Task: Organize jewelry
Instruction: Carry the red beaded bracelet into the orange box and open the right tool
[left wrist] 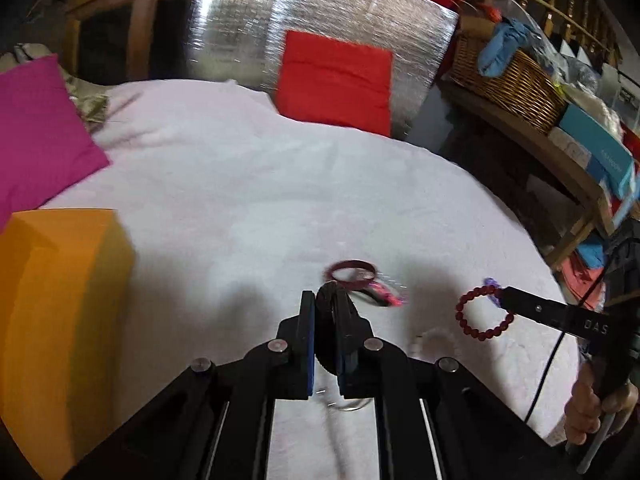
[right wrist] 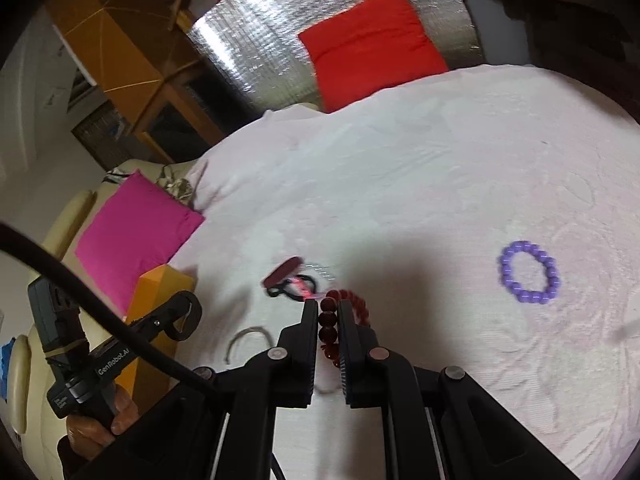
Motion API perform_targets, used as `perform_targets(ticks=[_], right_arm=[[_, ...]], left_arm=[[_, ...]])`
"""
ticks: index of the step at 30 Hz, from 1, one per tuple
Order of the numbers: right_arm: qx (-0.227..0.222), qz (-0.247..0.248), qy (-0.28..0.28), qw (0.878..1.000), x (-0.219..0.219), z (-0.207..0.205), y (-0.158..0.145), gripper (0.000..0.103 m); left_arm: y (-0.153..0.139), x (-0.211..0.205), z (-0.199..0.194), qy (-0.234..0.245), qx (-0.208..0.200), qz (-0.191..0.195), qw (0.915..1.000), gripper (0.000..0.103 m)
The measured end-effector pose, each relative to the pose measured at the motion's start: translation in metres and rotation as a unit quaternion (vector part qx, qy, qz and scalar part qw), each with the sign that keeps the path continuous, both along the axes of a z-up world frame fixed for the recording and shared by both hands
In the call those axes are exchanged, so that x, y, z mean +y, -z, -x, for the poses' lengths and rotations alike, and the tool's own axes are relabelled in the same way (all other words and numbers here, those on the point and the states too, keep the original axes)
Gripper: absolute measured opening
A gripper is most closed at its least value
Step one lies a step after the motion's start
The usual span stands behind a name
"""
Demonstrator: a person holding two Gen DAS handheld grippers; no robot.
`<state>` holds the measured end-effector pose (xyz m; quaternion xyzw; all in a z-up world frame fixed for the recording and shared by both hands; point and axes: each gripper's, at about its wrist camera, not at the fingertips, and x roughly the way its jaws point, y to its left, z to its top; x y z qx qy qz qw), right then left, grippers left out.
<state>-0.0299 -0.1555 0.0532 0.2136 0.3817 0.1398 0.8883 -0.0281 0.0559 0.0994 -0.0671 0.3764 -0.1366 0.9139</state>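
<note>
My left gripper (left wrist: 325,300) is shut on a black ring-shaped bangle (left wrist: 326,332), held above the white bedspread (left wrist: 248,184). My right gripper (right wrist: 328,308) is shut on a dark red beaded bracelet (right wrist: 346,300); the bracelet also shows hanging from it in the left wrist view (left wrist: 482,312). A maroon bangle (left wrist: 353,271) and a pink-and-black piece (left wrist: 382,295) lie together just beyond both grippers. A purple beaded bracelet (right wrist: 528,273) lies on the bedspread to the right. A pale clear bangle (left wrist: 436,340) lies near the left gripper.
An orange box (left wrist: 60,320) stands at the left. A magenta cushion (left wrist: 40,128) and a red cushion (left wrist: 336,80) lie at the bed's far side, against a silver foil panel (left wrist: 312,8). A wicker basket (left wrist: 516,80) sits on a wooden shelf at the right.
</note>
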Motion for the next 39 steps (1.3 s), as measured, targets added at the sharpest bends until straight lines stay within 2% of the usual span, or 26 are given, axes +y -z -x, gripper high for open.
perform_targets(ticks=[5,10,13,16,22,29,36,39], right_arm=[[-0.015,-0.008,-0.035,0.999,0.041,-0.002,-0.007,0.011],[-0.031,-0.02,-0.085,0.996,0.097,-0.007,-0.014,0.011],[-0.029,-0.015,-0.123,0.992,0.142,-0.015,-0.017,0.011],[-0.034,-0.026,-0.153,0.987,0.185,-0.024,-0.022,0.011],[-0.04,-0.046,-0.205,0.977,0.258,-0.041,-0.027,0.011],[-0.026,-0.033,-0.241,0.97,0.324,-0.048,-0.015,0.011],[0.0,-0.014,-0.241,0.97,0.343,-0.052,0.01,0.011],[0.008,-0.008,-0.241,0.97,0.346,-0.055,0.018,0.014]], left_arm=[[-0.015,0.035,0.021,-0.048,-0.025,-0.014,0.9985,0.009],[-0.026,0.077,0.045,-0.109,-0.046,-0.025,0.9927,0.009],[-0.025,0.108,0.057,-0.155,-0.044,-0.033,0.9863,0.009],[-0.023,0.136,0.069,-0.205,-0.043,-0.064,0.9757,0.009],[-0.01,0.177,0.078,-0.269,-0.025,-0.1,0.9576,0.009],[0.003,0.201,0.077,-0.292,-0.006,-0.128,0.9478,0.009],[0.011,0.21,0.078,-0.297,0.011,-0.146,0.9436,0.009],[0.014,0.212,0.078,-0.299,0.015,-0.148,0.9427,0.009]])
